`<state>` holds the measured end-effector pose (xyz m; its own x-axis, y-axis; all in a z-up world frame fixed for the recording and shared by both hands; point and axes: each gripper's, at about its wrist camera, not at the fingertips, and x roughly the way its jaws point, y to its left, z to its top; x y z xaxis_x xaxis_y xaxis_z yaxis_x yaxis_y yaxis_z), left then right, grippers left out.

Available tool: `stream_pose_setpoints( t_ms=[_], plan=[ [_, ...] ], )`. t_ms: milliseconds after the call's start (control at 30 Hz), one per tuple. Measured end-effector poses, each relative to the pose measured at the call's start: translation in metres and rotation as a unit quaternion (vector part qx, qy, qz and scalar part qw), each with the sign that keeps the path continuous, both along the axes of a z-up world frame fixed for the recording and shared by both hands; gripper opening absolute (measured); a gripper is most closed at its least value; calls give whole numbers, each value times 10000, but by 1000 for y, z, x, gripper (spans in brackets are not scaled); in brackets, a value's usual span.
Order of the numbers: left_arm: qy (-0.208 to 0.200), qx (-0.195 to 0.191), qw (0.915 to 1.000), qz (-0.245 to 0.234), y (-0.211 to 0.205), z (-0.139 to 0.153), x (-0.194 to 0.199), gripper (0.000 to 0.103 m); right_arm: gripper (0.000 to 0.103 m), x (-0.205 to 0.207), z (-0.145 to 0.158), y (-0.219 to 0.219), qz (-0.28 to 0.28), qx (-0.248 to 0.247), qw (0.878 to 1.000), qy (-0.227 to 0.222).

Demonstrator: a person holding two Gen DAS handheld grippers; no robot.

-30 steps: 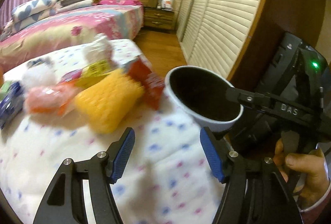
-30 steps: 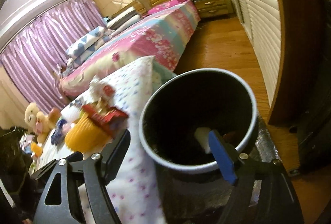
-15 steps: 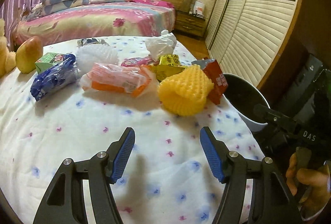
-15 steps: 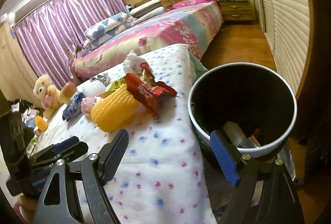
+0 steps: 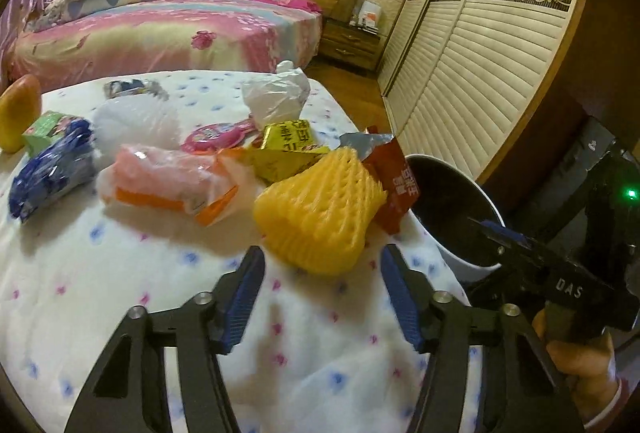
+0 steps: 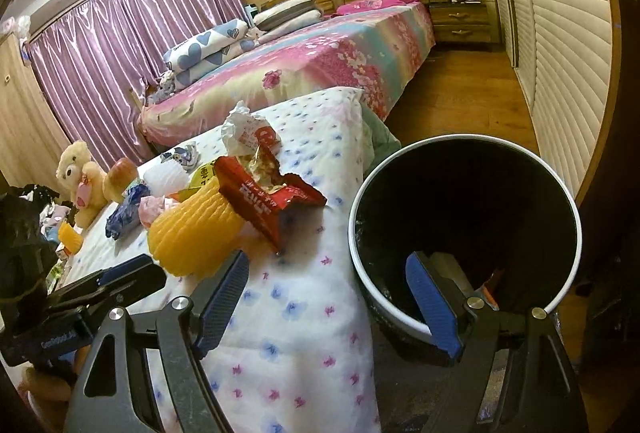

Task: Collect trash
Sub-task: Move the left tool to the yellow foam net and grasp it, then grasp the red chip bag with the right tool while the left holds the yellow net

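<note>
Closer now to the yellow foam net (image 5: 320,215) than half a second ago: left gripper (image 5: 322,299) advanced across the dotted surface (image 5: 120,273), jaws spread wide and holding nothing, the net lying just beyond and between the blue pads. Probably the next piece to be picked up.

Right gripper (image 6: 328,301) also with jaws wide apart and empty, pulled back from over the bin (image 6: 464,233) compared with a second ago; right pad low over the near rim, left pad over the surface. Inside the bin, some pale and orange scraps, dimly seen.

Still to collect, all on the surface left of the bin: red snack bag (image 5: 394,185) touching the net's far right side, near the bin's rim; yellow packet (image 5: 286,149) behind; orange-and-white wrapper (image 5: 176,181) to the left; blue wrapper (image 5: 52,169) further left; white plastic bag (image 5: 278,97) at the far end. Most of the job seemingly ahead. Soft net likely to squash under a grip.
</note>
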<state>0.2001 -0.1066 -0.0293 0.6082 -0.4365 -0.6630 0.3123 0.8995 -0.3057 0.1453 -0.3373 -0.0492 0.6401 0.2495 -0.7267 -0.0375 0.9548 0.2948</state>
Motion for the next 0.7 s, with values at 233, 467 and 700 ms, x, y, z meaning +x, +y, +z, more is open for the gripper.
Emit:
stream_pose_setpoints(
  t_ms=[233,467,700],
  plan=[
    [-23,15,10000,-90,-1,-6,6,13,81,7,-1,8,136,34,9999,3],
    [-79,-25,9997,233,33,-4,-21,12,80,24,-4,33,417,-99,9990,-110],
    [-139,-29,9993,357,46,0,-33,12,67,52,-9,54,614,-382,9974,-23]
  ],
)
